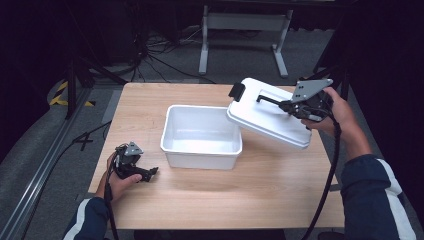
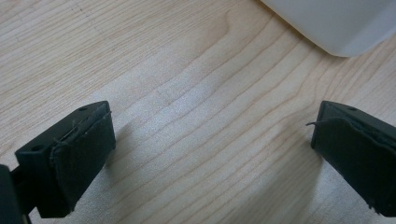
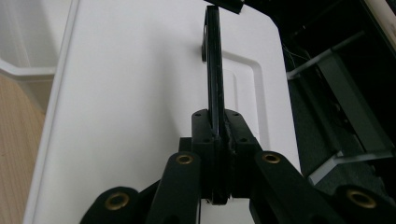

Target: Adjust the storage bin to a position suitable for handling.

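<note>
Overhead, from the high view, I see my right gripper (image 1: 295, 106) at the upper right of the frame holding a white lid (image 1: 267, 112) by its black handle (image 1: 268, 100), tilted above the right rim of an open white tub (image 1: 201, 135) at the centre of the wooden table (image 1: 270, 190). A black latch (image 1: 236, 91) sits on the lid's far edge. My left gripper (image 1: 148, 173) rests low at the lower left, near the tub's left wall but apart from it. Cables and a grey metal stand (image 1: 245, 35) occupy the floor beyond the table.

From the left gripper view, my jaws stand wide apart over bare wood, gripping nothing; a corner of the tub (image 2: 336, 23) cuts into the upper right.

From the right gripper view, my jaws are closed tight on the thin handle (image 3: 214, 70), which runs up the middle of the frame. The lid (image 3: 126, 116) blocks most of the table, with the tub's rim (image 3: 23, 70) at upper left.
</note>
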`<state>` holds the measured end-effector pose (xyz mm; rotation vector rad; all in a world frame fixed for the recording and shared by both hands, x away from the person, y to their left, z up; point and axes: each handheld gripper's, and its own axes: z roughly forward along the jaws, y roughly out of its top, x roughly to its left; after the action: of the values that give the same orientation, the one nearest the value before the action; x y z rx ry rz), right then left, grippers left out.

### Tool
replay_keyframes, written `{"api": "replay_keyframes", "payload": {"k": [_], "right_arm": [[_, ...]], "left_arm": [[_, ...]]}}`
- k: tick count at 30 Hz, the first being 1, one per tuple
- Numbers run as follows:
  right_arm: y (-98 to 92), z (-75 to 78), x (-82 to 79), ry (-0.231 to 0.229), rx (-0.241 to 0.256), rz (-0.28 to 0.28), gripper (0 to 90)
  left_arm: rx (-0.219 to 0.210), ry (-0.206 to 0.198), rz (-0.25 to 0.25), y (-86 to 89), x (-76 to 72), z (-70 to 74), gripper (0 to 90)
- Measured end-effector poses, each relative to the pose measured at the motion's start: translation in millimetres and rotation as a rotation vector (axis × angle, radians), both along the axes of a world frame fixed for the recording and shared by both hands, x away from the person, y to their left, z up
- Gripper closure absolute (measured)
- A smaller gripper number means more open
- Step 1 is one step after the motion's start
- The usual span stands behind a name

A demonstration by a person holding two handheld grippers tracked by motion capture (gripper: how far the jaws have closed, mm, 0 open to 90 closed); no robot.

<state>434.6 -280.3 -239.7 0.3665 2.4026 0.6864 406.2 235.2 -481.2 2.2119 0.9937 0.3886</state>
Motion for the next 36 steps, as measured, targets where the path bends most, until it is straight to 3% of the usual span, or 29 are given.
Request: {"api": "replay_keyframes", "payload": {"k": [7,14,29,36], "right_arm": [[-28.0,-11.9,0.2,0.01,0.019,-0.059,85.0],[-42.6,-24.6,0.9,0.026,0.025,-0.093,85.0],[-50.3,-55.6,6.4,0.08,0.019,-0.118,85.0],[-48.4,-77.4,13.8,0.118,0.017,-0.126,85.0]], "left_arm": [[-0.002,0.002,0.001,-0.1,-0.1,-0.1,0.2],[0.0,0.0,0.0,0.0,0.0,0.0,0.2],[0.0,0.0,0.0,0.0,0.0,0.0,0.1],[0.0,0.0,0.0,0.0,0.0,0.0,0.1]]}}
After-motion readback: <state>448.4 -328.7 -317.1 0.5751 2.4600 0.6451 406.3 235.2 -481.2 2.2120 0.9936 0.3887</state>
